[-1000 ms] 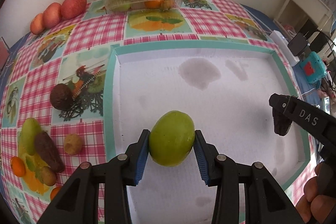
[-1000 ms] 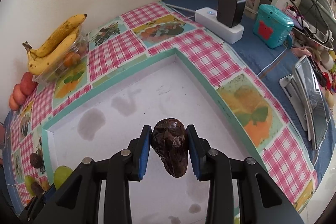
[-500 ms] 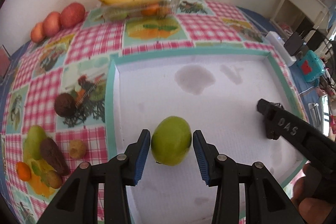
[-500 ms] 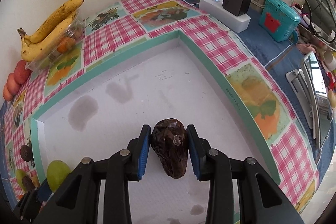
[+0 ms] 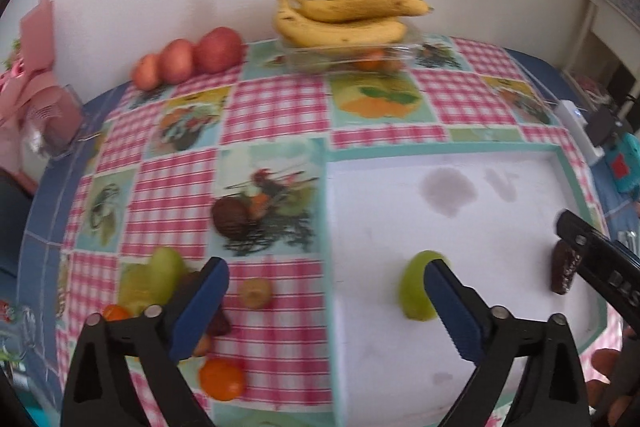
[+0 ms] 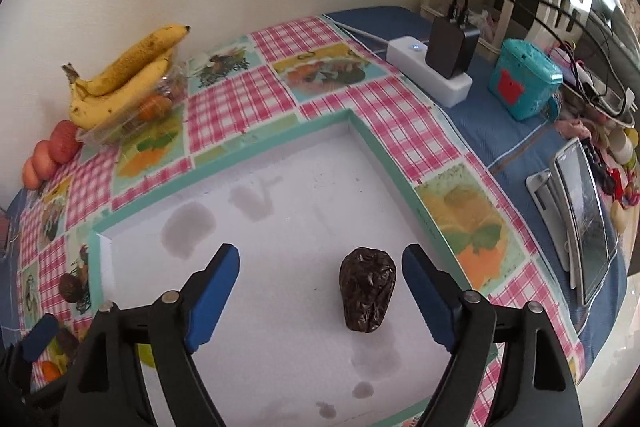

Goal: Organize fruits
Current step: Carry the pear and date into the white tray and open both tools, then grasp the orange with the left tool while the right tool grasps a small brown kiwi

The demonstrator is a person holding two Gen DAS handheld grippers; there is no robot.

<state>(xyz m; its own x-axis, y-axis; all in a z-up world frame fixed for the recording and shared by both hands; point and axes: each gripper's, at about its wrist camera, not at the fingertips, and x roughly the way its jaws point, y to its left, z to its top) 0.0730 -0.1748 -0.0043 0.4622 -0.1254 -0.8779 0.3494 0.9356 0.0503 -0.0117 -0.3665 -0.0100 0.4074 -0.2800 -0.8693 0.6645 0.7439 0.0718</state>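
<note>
A green fruit [image 5: 416,287] lies on the floor of the white tray [image 5: 500,219], partly behind my left gripper's right finger. My left gripper [image 5: 326,303] is open and empty, over the tray's left rim. A dark wrinkled date [image 6: 367,294] lies on the tray [image 6: 288,227] between the jaws of my right gripper [image 6: 320,291], which is open wide and not touching it. The date also shows in the left wrist view [image 5: 563,273] beside the right gripper's finger. Loose fruits lie left of the tray: a brown round fruit [image 5: 230,217], a green pear [image 5: 164,277], an orange [image 5: 221,379].
Bananas [image 5: 344,19] rest on a clear box of fruit at the back wall, with red apples [image 5: 188,57] to their left. A pink container [image 5: 52,123] stands far left. A white power strip [image 6: 430,71], teal box [image 6: 526,83] and tablet [image 6: 580,211] lie right of the tray.
Both grippers have opened and let go: the green fruit and the date now lie on the tray. The left gripper has swung left, toward the loose fruits.
</note>
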